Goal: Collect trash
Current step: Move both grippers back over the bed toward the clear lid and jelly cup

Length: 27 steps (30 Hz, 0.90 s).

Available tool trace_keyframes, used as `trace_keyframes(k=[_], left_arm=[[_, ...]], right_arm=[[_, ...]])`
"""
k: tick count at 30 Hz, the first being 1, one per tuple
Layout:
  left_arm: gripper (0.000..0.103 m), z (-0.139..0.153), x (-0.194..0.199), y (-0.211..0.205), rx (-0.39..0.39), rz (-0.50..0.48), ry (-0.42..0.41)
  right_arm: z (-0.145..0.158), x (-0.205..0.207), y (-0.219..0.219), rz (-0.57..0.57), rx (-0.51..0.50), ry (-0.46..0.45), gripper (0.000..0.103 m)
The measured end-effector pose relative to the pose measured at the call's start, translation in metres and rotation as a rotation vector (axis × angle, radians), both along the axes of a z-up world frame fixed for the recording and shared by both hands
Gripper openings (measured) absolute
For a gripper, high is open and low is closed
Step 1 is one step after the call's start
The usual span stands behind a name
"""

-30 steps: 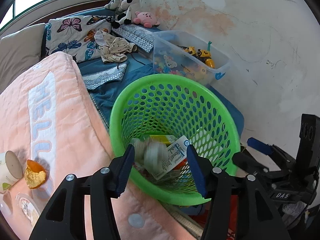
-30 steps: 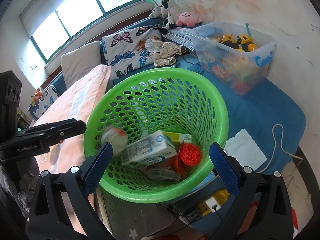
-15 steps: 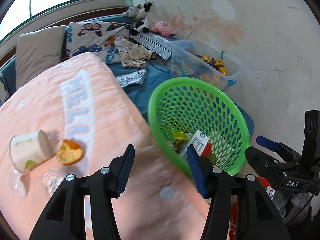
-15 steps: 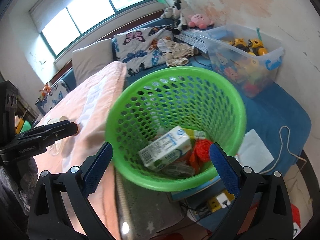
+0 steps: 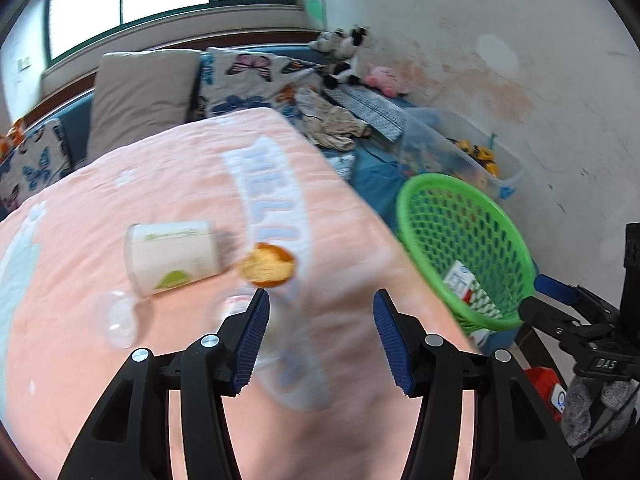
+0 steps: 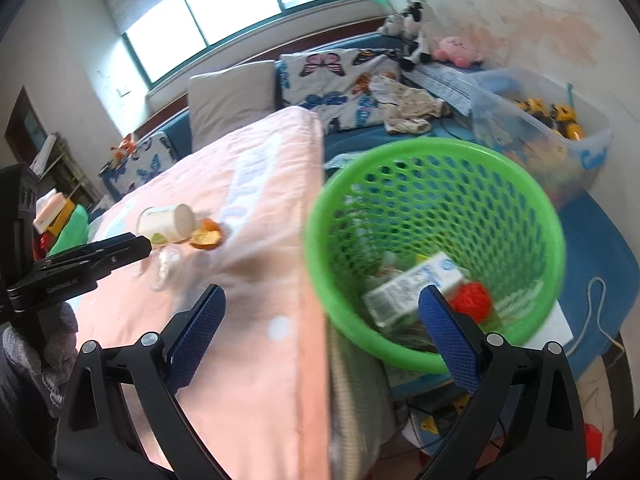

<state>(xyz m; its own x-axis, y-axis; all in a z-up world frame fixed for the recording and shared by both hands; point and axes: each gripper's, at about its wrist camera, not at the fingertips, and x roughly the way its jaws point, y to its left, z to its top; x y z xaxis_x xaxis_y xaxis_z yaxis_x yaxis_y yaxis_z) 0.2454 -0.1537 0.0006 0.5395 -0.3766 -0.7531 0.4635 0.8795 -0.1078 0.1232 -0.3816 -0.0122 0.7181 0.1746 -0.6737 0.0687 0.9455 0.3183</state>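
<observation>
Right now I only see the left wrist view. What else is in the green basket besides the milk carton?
Observer: The right wrist view shows a red-orange crumpled ball beside the carton at the bottom of the green basket.
Operator: Is the right gripper carrying anything?
Observer: No, the right gripper is open and empty.
Operator: Anything beside the basket that I can't see?
Observer: A white cord lies on the blue mat next to it.

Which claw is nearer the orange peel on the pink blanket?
Left. The left claw hangs open just short of the orange peel; the right claw is open farther off, beside the green basket.
</observation>
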Motion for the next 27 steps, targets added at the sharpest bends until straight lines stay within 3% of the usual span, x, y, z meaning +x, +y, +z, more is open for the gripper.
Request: trace_keyframes(k=[11,27], left_arm=[[0.053,0.000,0.019,0.083,-0.020,0.153,0.004],[0.055,-0.012,0.036,0.153,-0.047,0.288,0.046]], right_arm=[[0.005,0.038,0.063,0.140,-0.025,0.010,0.093],[-0.015,0.077,0.157,0.351,-0.057,0.069,0.091]])
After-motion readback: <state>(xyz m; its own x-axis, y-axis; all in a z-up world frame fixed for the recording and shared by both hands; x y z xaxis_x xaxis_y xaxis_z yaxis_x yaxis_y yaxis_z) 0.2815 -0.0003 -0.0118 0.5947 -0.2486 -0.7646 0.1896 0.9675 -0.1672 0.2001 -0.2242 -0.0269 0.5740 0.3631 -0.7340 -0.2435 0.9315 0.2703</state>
